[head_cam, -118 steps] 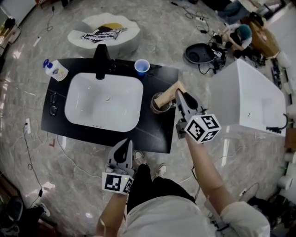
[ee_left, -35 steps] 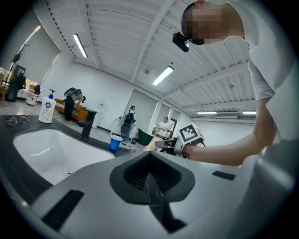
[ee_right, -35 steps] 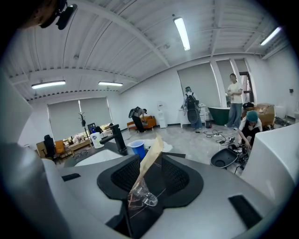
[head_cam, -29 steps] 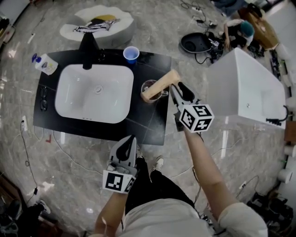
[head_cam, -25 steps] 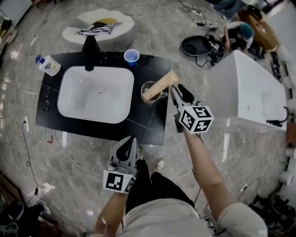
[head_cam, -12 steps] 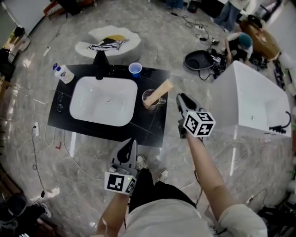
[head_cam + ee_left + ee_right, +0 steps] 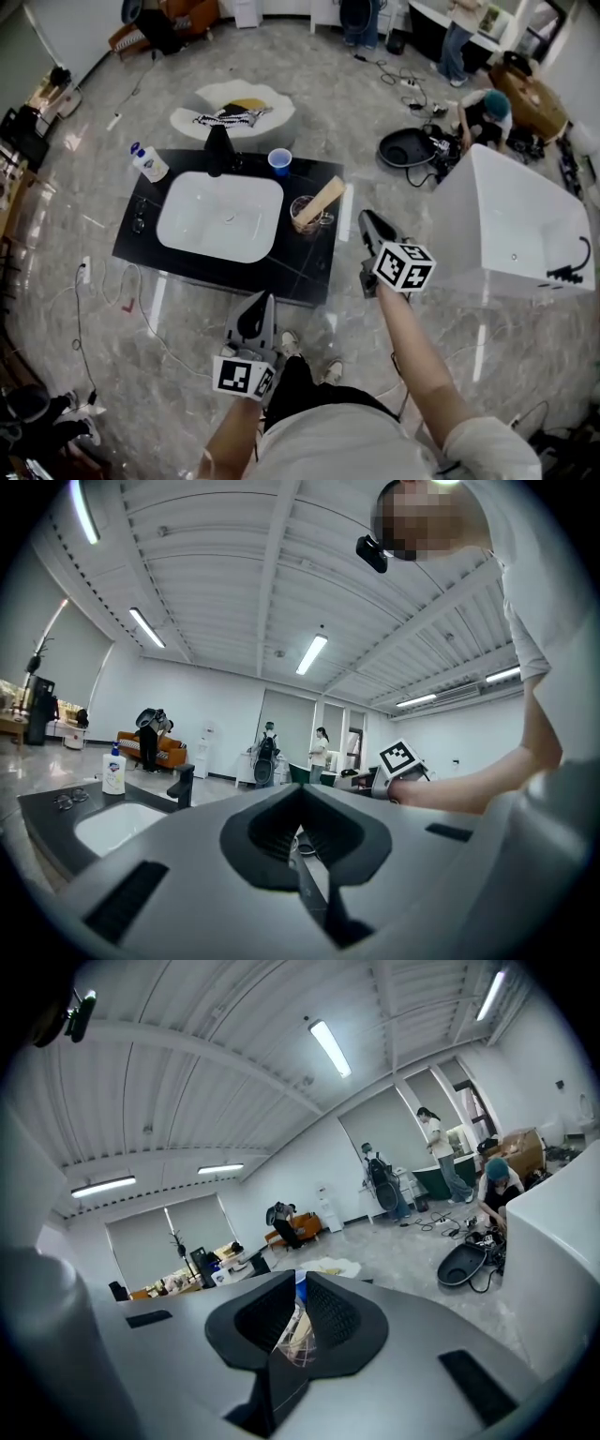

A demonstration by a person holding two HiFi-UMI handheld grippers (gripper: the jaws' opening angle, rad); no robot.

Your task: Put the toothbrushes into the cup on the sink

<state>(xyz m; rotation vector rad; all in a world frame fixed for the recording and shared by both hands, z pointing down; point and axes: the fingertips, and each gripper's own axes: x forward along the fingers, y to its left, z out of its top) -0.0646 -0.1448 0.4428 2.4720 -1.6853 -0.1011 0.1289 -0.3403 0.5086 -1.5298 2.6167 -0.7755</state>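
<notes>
Where a black counter [image 7: 302,268] surrounds a white sink [image 7: 187,225], a clear cup [image 7: 305,215] stands just right of the sink. The tan toothbrushes [image 7: 322,199] rest in it, leaning out to the right. The right gripper [image 7: 366,217] hangs further right of the sink, near the cup but apart from it. Its jaws have just been closing and sit almost together, with nothing between them. The left gripper [image 7: 264,297] is in front of the sink, off the counter, jaws together and empty. Behind the sink stand a black faucet [image 7: 218,150], a blue cup [image 7: 279,160] and a soap bottle [image 7: 150,163].
</notes>
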